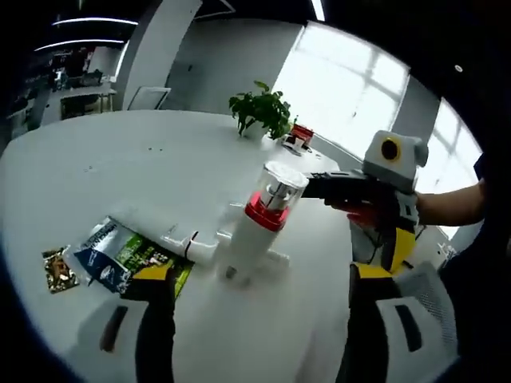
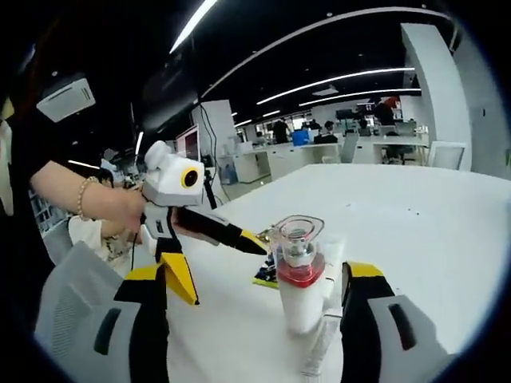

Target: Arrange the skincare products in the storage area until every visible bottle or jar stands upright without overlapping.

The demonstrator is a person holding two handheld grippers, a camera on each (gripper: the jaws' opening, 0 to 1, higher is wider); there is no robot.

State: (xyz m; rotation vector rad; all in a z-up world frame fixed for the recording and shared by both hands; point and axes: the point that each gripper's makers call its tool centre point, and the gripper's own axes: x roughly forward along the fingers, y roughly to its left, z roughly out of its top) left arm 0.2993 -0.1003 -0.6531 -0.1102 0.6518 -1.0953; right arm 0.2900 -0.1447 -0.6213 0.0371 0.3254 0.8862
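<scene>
The white pump bottle with a red collar and clear cap (image 2: 299,275) stands upright on the white desk (image 2: 415,215), between the right hand-held gripper (image 2: 255,307)'s wide-open, empty jaws; the left hand-held gripper (image 1: 255,299), also open and empty, sits farther off.

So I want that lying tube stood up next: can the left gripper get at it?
Probably yes: the tube lies just ahead of the open left gripper, though the upright bottle crowds it.

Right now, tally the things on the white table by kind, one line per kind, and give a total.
Bottles standing upright: 1, the white pump bottle with a red collar and clear cap.
White tubes lying flat: 1.
Printed sachets lying flat: 2, a blue and green one and a small brown one.
Potted plants: 1.
Total: 5.
</scene>
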